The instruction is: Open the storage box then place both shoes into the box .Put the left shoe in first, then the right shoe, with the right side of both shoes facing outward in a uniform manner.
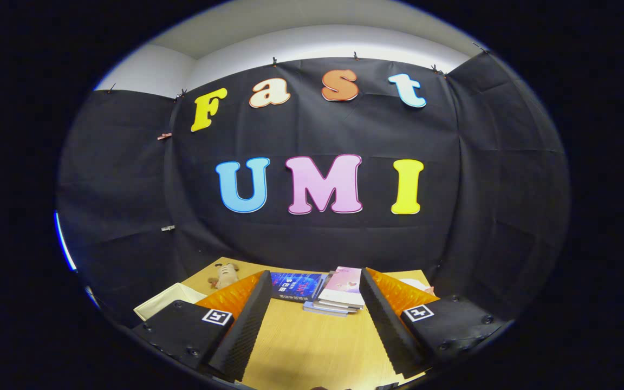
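My gripper [314, 281] is held above a wooden table [312, 346] and stands open, with nothing between its fingers. A corner of a cream-white open container [163, 303], perhaps the storage box, shows just left of the left finger [247, 325]. I see no shoes from here.
Beyond the fingertips lies a stack of books [339, 295] with a pink cover on top, and a dark blue book [296, 286] beside it. A small plush toy [225, 275] rests at the table's far left, close to the black cloth wall.
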{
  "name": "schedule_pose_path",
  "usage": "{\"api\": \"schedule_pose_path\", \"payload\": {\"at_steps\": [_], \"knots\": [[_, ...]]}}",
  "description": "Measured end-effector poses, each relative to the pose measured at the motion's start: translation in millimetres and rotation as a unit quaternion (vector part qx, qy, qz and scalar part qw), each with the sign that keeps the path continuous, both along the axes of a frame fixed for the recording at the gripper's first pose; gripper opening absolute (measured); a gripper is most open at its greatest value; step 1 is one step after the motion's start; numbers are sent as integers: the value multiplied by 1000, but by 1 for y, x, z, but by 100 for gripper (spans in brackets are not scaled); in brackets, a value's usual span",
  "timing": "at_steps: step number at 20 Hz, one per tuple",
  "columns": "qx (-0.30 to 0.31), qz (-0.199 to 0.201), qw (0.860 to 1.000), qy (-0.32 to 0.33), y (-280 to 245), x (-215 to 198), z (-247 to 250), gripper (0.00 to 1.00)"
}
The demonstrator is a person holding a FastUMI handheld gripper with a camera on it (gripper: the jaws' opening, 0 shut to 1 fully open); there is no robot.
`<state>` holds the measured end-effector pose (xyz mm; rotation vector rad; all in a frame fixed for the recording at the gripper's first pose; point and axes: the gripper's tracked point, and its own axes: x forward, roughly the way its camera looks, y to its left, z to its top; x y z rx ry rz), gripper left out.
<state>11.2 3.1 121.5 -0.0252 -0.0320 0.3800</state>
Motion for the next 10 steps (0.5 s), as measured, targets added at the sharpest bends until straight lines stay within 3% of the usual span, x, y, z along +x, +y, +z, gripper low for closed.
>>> {"api": "schedule_pose_path", "payload": {"at_steps": [10], "knots": [[-7,-32,999,21,-4,-4,-34,98]]}}
